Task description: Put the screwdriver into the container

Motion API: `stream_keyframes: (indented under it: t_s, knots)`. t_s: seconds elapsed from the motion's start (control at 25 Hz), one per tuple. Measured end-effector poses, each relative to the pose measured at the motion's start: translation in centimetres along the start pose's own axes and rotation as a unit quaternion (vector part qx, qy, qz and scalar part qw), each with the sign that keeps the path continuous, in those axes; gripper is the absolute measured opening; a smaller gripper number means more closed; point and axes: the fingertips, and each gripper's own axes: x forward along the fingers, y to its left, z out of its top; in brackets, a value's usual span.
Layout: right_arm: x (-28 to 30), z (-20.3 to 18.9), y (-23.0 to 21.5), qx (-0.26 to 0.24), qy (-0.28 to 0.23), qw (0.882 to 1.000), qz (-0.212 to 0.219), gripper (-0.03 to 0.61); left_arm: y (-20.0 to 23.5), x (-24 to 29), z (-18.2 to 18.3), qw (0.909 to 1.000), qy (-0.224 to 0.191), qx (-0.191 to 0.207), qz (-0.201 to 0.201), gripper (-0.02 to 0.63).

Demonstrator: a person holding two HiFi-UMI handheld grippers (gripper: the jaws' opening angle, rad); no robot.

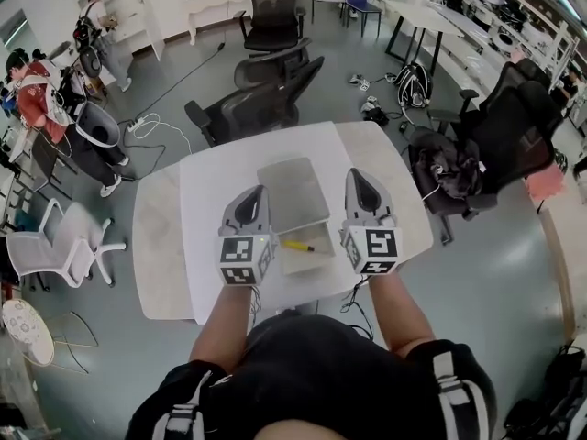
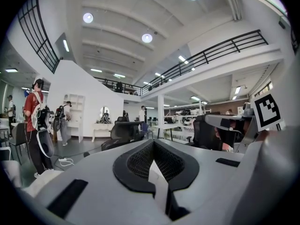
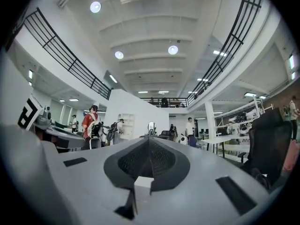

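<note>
In the head view a yellow-handled screwdriver (image 1: 298,245) lies inside a shallow clear container (image 1: 310,263) on the white table (image 1: 197,236). The container's lid (image 1: 292,193) stands open behind it. My left gripper (image 1: 249,193) hovers left of the container and my right gripper (image 1: 363,176) right of it. Both are held up above the table and point away from me. In the left gripper view the left gripper (image 2: 152,142) is shut and empty. The right gripper view shows the right gripper (image 3: 149,138) shut as well, with only the room beyond it.
Black office chairs (image 1: 261,99) crowd the table's far edge. A chair with a dark backpack (image 1: 449,177) stands at the right, and a white chair (image 1: 60,241) at the left. People (image 1: 41,108) stand far left. A cable (image 1: 156,122) trails on the floor.
</note>
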Motion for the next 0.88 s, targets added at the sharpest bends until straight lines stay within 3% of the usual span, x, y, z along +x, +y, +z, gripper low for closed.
stream_keyframes:
  t_s: [0.32, 0.88]
  knots:
    - [0.0, 0.2, -0.9, 0.002, 0.004, 1.0, -0.014, 0.012, -0.6, 0.2, 0.8, 1.0, -0.007, 0.004, -0.005, 0.006]
    - [-0.7, -1.4, 1.4, -0.013, 0.024, 1.0, 0.004, 0.012, -0.9, -0.5, 0.3, 1.0, -0.003, 0.006, -0.007, 0.006]
